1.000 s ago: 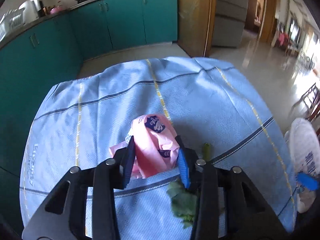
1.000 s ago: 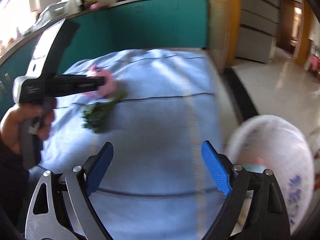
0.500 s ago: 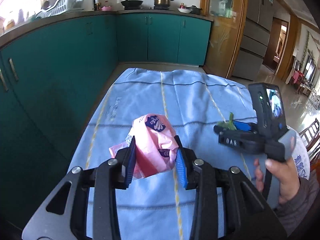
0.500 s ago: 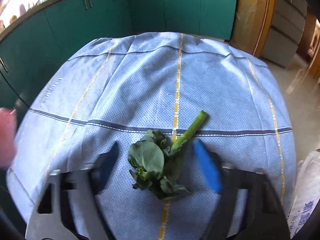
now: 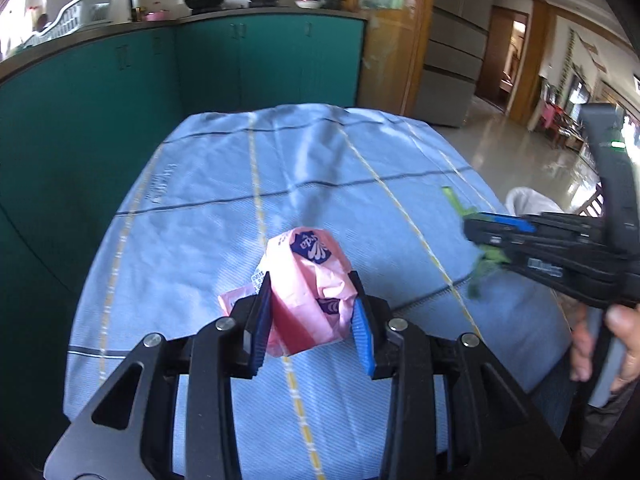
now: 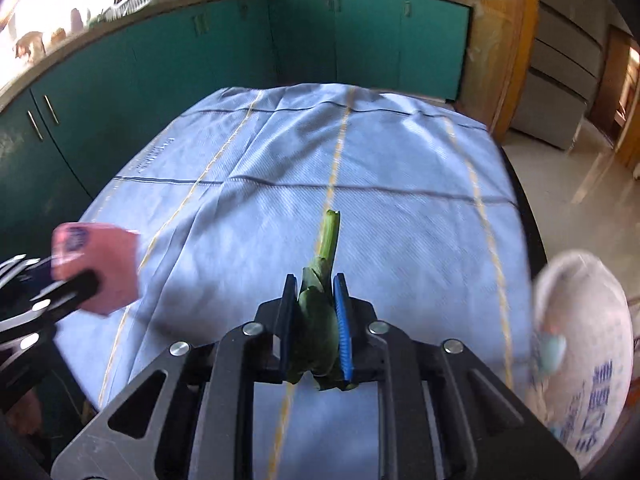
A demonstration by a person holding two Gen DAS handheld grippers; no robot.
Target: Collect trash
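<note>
My left gripper (image 5: 310, 312) is shut on a crumpled pink wrapper (image 5: 308, 276) with a dark blue logo, held above the blue tablecloth (image 5: 248, 208). In the right wrist view the same pink wrapper (image 6: 96, 268) shows blurred at the left edge. My right gripper (image 6: 316, 304) is shut on a leafy green vegetable scrap (image 6: 320, 312); its pale stem sticks out forward past the fingertips. In the left wrist view the right gripper (image 5: 476, 236) appears at the right with the vegetable scrap (image 5: 456, 204) in it, held by a hand (image 5: 616, 344).
A white sack (image 6: 584, 344) with blue print stands open beside the table at the lower right, seen also as white sack (image 5: 528, 200). Teal cabinets (image 6: 240, 52) run behind the table; a tiled floor (image 5: 520, 148) and doorway lie to the right.
My right gripper came down over the vegetable scrap on the cloth, closed on it and lifted it. My left gripper carried the pink wrapper sideways, still shut on it.
</note>
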